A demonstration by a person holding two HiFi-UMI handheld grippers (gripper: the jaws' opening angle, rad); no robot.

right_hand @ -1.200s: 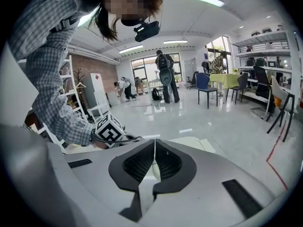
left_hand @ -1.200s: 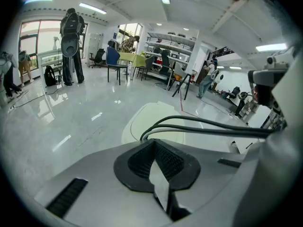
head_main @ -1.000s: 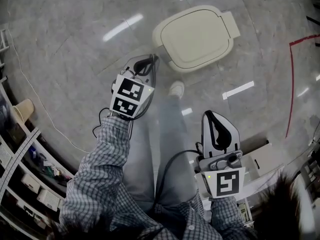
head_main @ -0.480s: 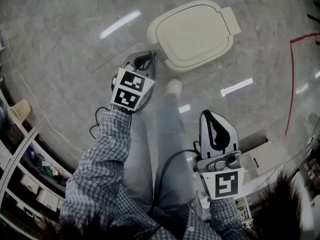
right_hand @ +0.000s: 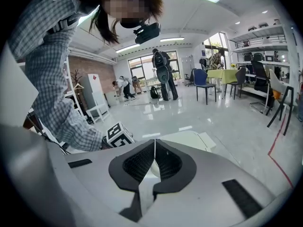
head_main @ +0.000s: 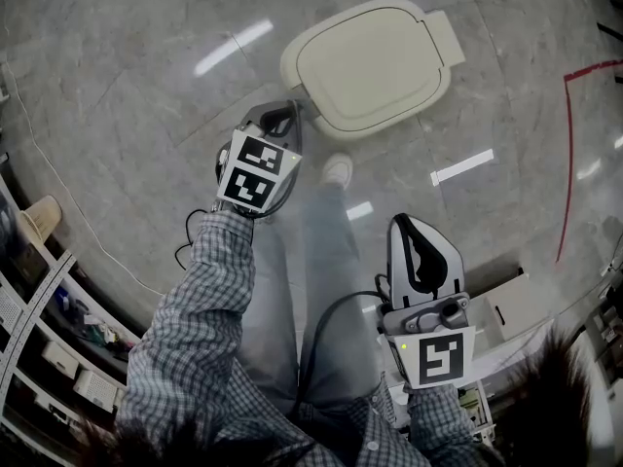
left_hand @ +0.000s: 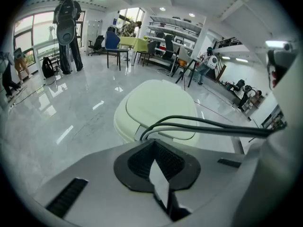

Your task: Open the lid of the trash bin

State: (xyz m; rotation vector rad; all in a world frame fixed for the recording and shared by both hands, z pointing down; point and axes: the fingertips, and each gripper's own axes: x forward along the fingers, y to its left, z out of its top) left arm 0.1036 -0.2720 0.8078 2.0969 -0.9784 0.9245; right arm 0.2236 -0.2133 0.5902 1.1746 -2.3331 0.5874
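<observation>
lid shut — left claw closed near its edge, right claw closed, both empty.

You had red tape on the glossy floor to your right. Shelving ran along your left; a white box sat lower right.

Open floor surrounds the trash bin; shelves crowd the left.
</observation>
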